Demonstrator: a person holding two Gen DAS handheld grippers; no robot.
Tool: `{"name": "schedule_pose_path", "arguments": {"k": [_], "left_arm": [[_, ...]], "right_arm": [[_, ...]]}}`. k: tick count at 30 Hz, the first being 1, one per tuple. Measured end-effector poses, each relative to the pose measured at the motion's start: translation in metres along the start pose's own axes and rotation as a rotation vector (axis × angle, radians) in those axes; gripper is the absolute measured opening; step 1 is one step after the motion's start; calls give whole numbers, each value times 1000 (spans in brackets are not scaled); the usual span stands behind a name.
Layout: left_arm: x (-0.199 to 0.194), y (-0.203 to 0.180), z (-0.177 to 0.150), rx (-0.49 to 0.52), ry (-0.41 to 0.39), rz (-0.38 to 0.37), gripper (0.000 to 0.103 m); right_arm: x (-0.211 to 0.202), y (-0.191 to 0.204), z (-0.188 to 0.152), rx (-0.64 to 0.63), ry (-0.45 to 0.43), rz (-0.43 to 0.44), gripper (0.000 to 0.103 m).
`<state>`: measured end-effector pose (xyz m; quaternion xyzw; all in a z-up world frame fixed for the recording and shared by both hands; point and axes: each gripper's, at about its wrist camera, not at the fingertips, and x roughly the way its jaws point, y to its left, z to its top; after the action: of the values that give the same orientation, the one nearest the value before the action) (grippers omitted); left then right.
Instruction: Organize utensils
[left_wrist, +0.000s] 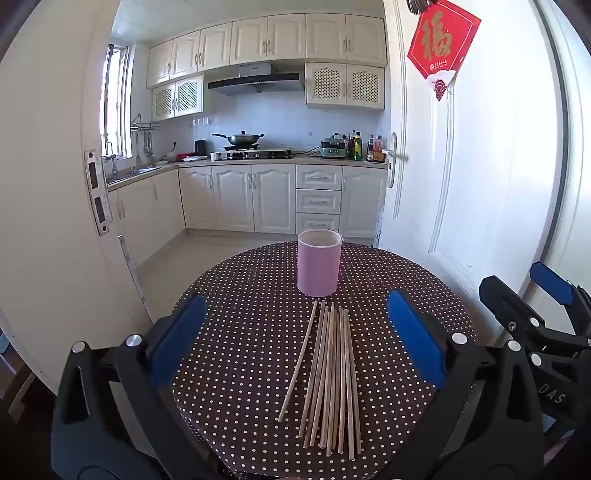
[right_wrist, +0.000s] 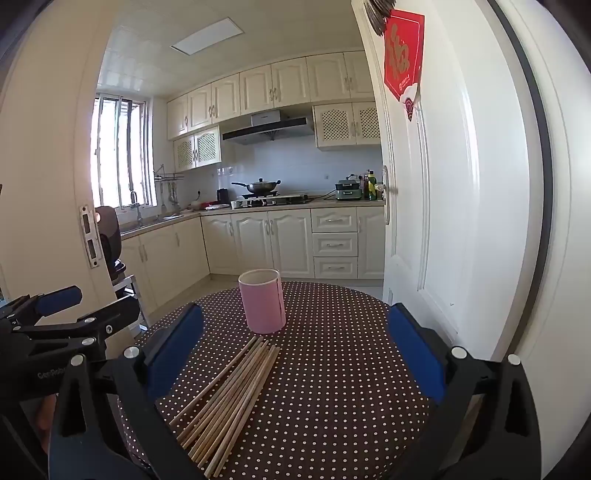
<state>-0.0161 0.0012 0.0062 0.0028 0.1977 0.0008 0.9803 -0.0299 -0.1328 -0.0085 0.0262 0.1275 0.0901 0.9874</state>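
Note:
Several wooden chopsticks (left_wrist: 330, 376) lie in a loose bundle on a round table with a brown polka-dot cloth (left_wrist: 243, 332). A pink cylindrical holder (left_wrist: 318, 263) stands upright just behind their far tips. My left gripper (left_wrist: 295, 339) is open and empty, above the table with the chopsticks between its blue pads. In the right wrist view the chopsticks (right_wrist: 232, 395) lie left of centre and the pink holder (right_wrist: 263, 302) stands behind them. My right gripper (right_wrist: 295, 350) is open and empty, to the right of the bundle.
An open white door (left_wrist: 461, 177) stands close to the table's right side. A door frame (left_wrist: 62, 206) is on the left. The right gripper (left_wrist: 543, 314) shows at the left view's right edge, the left gripper (right_wrist: 62, 325) at the right view's left edge. Kitchen cabinets lie beyond.

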Motion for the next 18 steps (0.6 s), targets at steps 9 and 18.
{"name": "schedule_pose_path", "arguments": {"k": [9,18], "left_arm": [[2,2,-1,-11,8,-1,97],[2,3,-2,-10,8,-4,97]], "right_arm": [[1,-2,2,-3,14,2,96],[3,-5,-5,-4,2,1,96]]}}
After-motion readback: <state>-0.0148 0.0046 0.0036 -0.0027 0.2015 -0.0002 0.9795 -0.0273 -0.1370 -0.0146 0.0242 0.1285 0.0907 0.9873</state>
